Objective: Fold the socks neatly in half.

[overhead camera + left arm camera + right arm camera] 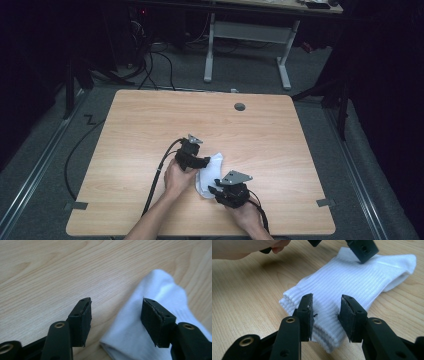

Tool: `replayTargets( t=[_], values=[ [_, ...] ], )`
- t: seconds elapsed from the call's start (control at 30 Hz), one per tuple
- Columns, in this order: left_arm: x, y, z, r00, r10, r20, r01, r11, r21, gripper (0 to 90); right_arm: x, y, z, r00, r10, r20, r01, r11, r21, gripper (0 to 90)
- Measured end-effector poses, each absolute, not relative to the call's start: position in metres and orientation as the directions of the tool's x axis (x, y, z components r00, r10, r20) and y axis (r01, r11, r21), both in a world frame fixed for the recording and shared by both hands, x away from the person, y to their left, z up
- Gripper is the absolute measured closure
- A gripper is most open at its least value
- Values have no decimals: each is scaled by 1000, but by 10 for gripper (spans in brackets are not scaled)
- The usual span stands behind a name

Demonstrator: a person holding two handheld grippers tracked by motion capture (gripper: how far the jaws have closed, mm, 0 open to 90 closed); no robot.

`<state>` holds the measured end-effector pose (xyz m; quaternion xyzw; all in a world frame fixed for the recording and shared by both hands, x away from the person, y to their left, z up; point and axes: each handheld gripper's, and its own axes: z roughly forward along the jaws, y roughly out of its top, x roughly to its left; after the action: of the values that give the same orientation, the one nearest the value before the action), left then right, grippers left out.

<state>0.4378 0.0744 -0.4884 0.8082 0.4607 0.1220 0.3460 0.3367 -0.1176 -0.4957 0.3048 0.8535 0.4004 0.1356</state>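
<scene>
One wooden table (150, 120) is counted, with one round grey grommet (240, 106) set in its top. Two grey tape patches (76, 205) are seen at its near corners. One white folded sock (207, 172) is laid on it; how many layers are stacked cannot be told for certain. Two grippers are counted, the left gripper (116, 315) and the right gripper (325, 312), with two black jaws tallied on each. Two hands are numbered, one per gripper. One further table (250, 30) is counted behind.
</scene>
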Motion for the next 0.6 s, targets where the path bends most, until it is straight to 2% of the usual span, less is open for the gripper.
replayTargets(
  t=[0.3, 0.6],
  values=[
    [441, 79, -492, 565, 819, -97, 642, -362, 676, 393, 336, -118, -497, -772, 635, 22, 419, 482, 770, 629],
    [442, 84, -491, 579, 806, -122, 649, -365, 668, 514, 338, -118, -496, -777, 629, 26, 422, 489, 764, 629]
  ],
)
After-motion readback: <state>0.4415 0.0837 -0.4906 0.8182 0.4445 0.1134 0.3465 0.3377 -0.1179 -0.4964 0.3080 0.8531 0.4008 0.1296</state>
